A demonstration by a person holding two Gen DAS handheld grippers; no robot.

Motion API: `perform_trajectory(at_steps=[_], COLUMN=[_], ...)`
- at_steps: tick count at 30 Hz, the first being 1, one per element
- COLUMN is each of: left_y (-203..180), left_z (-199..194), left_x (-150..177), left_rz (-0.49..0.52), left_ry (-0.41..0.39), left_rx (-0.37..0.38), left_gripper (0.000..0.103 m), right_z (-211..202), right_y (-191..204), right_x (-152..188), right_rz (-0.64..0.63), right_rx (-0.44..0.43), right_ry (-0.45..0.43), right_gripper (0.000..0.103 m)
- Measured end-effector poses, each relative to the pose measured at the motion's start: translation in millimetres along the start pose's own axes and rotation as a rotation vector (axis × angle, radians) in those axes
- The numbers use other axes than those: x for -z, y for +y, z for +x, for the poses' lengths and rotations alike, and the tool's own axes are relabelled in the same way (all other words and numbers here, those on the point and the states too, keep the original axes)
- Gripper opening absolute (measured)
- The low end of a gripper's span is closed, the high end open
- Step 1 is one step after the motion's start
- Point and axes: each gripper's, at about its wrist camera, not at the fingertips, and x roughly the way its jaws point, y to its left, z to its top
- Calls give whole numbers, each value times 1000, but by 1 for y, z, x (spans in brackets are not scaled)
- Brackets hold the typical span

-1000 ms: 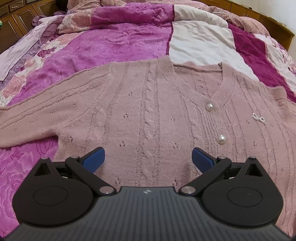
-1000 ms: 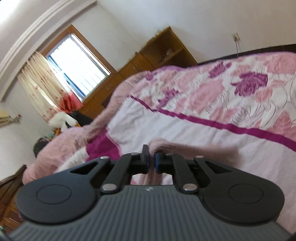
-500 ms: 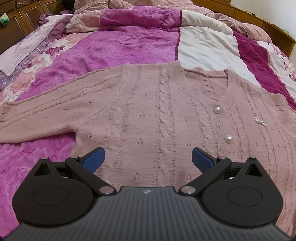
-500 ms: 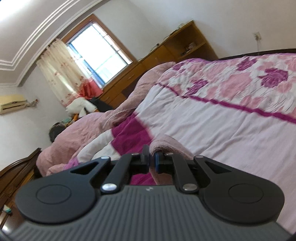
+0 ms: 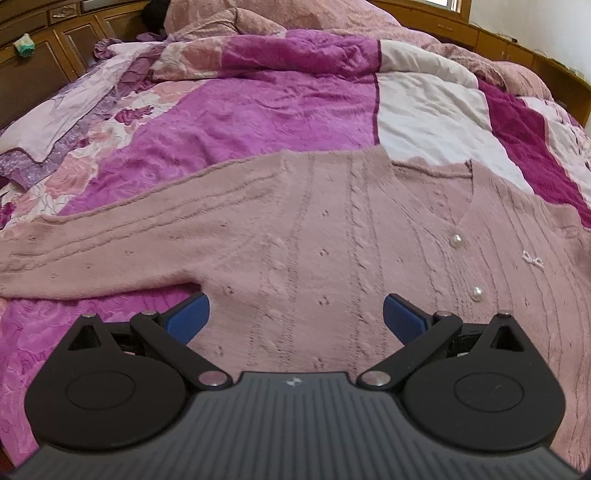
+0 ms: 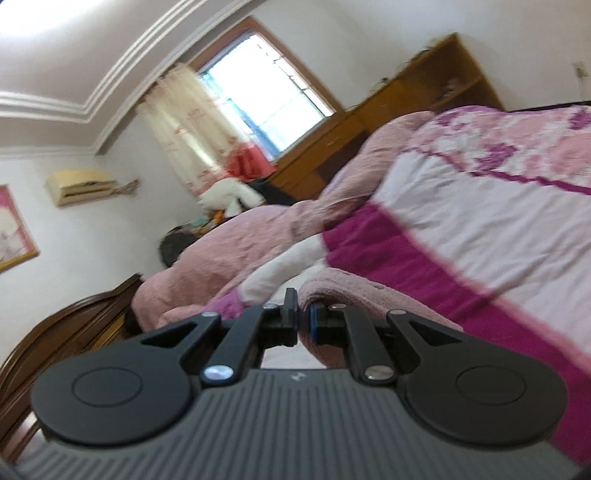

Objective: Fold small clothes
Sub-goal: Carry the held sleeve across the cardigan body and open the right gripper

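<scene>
Cardigan [image 5: 325,236], pink knit, lies spread flat on the bed's quilt [image 5: 258,114]. The left gripper [image 5: 295,319] hovers above it, jaws wide apart. The right gripper [image 6: 303,319] is clamped on blurred pink fabric, probably its sleeve [image 6: 354,291].

bed [image 5: 258,110] | magenta/pink/white patchwork quilt | on it: pink knit cardigan [image 5: 332,236] flat, front up, slv out left | pink blanket [image 5: 295,14] bunched far end

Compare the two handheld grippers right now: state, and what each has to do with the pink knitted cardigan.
The left gripper is open and empty; the right gripper is shut on a fold of the pink knitted cardigan. The left looks down over the cardigan's spread front; the right looks nearly level across the bed. Both have black arms and blue pads.
</scene>
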Motion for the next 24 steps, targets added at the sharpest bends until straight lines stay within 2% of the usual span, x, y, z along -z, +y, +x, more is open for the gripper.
perform_trajectory(at_steps=[5, 10, 17, 24], left_y=[18, 39, 74, 99], left_z=[-7, -13, -14, -8], left_x=[-1, 1, 7, 15], left_rz=[-21, -38, -86, -108], left_ry=[-18, -33, -33, -18], left_rx=[-8, -23, -43, -45], left_gripper=[103, 103, 103, 103], right_z=[19, 37, 65, 87], right_y=[48, 86, 116, 128], right_x=[29, 74, 155, 229], right_rz=[-24, -52, -115, -203], right_rx=[-75, -128, -123, -100], right_ry=[52, 137, 311, 494], right_gripper=[9, 9, 9, 12])
